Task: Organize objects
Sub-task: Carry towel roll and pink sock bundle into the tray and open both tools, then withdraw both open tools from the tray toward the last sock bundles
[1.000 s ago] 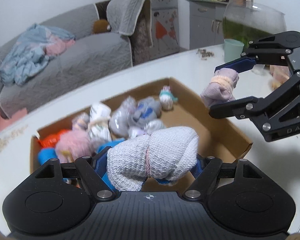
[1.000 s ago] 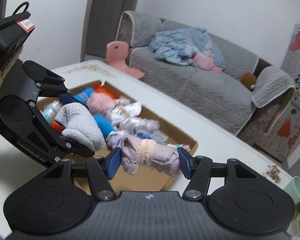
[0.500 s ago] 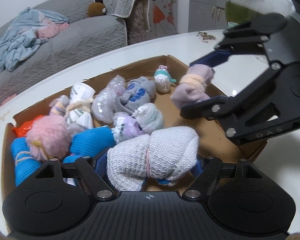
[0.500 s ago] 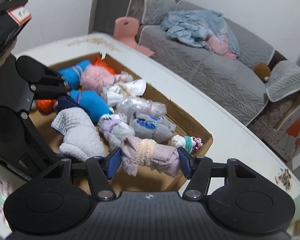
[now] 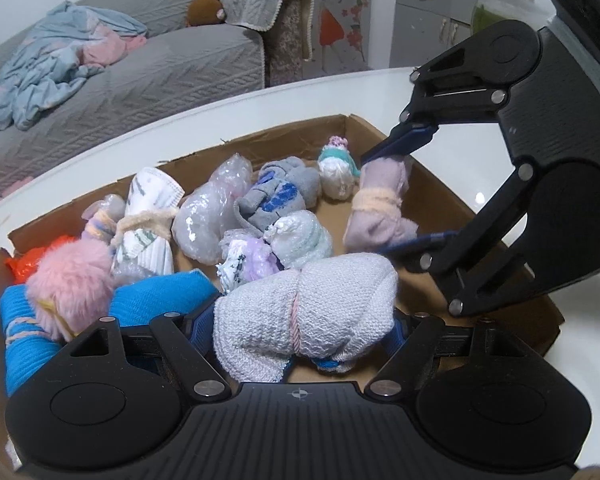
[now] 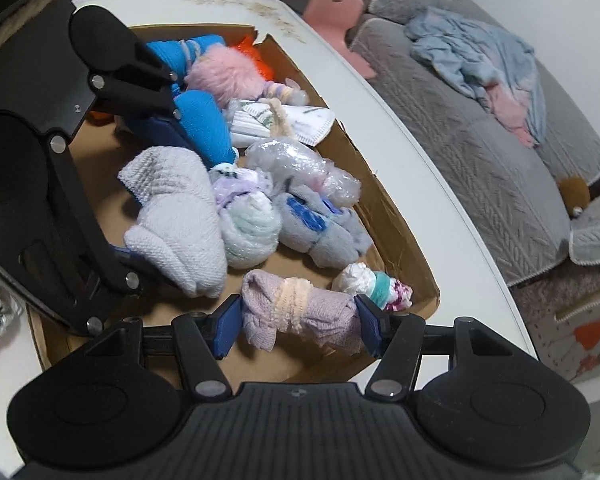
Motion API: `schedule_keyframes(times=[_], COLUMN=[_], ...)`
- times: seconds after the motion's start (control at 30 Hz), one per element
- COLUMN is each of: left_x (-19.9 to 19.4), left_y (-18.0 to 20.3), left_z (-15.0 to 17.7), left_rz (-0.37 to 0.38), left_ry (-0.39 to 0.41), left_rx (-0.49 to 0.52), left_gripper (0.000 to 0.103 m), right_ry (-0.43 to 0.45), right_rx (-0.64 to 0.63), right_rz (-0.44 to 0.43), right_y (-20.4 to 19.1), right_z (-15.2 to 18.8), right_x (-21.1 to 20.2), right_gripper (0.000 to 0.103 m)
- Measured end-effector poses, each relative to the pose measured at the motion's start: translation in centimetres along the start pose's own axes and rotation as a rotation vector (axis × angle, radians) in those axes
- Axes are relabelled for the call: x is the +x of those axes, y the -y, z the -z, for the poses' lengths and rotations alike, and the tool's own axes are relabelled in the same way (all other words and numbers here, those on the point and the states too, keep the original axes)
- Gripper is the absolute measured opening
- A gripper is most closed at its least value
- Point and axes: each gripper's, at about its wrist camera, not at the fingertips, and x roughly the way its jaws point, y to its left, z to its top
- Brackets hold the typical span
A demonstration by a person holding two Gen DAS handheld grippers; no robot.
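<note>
A shallow cardboard box lies on the white table and holds several tied bundles. My left gripper is shut on a white knitted bundle low over the box's near side. My right gripper is shut on a mauve bundle tied with cream yarn, held just above the bare box floor at the right end. Beside it lies a small white bundle with a teal band.
Blue, fluffy pink, orange, grey-blue and plastic-wrapped bundles fill the box's left and middle. A grey sofa with crumpled clothes stands beyond the table. A pink stool stands by the sofa.
Both grippers have come down and forward over the box with their bundles still gripped. The right gripper has rolled, and the mauve bundle now hangs close to the box floor.
</note>
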Motion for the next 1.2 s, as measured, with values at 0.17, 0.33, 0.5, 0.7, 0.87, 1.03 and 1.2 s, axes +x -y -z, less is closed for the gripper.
schedule_keyframes(times=[0.17,0.33,0.5,0.7,0.87,1.03,1.2], left_x=[0.3,0.7,0.9,0.7,0.5,0.0,-0.8], left_y=[0.1,0.1,-0.1,0.3,0.4,0.4,0.7], left_z=[-0.2,-0.6,-0.4,-0.4,-0.3,-0.3,-0.5], left_rz=[-0.007,-0.021,-0.017,-0.023,-0.020,-0.015,-0.020], left_ry=[0.000,0.002,0.004,0.002,-0.003,-0.018,-0.013], left_rx=[0.001,0.019,-0.007,0.000,0.002,0.000,0.000], left_gripper=[0.081,0.082,0.083,0.086,0.088,0.091,0.099], right_ry=[-0.014,-0.028,-0.034,-0.033,-0.035,-0.043,-0.044], right_rx=[-0.063,-0.119,-0.117,-0.118,-0.122,-0.118,-0.116], right_rz=[-0.021,-0.043,-0.042,-0.033,-0.026,-0.025,-0.015], right_y=[0.1,-0.3,-0.2,-0.2,-0.2,-0.3,-0.4], right_z=[0.4,0.5,0.4,0.4,0.4,0.5,0.3], right_x=[0.1,0.1,0.3,0.1,-0.3,-0.5,-0.9], right_gripper=[0.057,0.057,0.059,0.077,0.080,0.080,0.080])
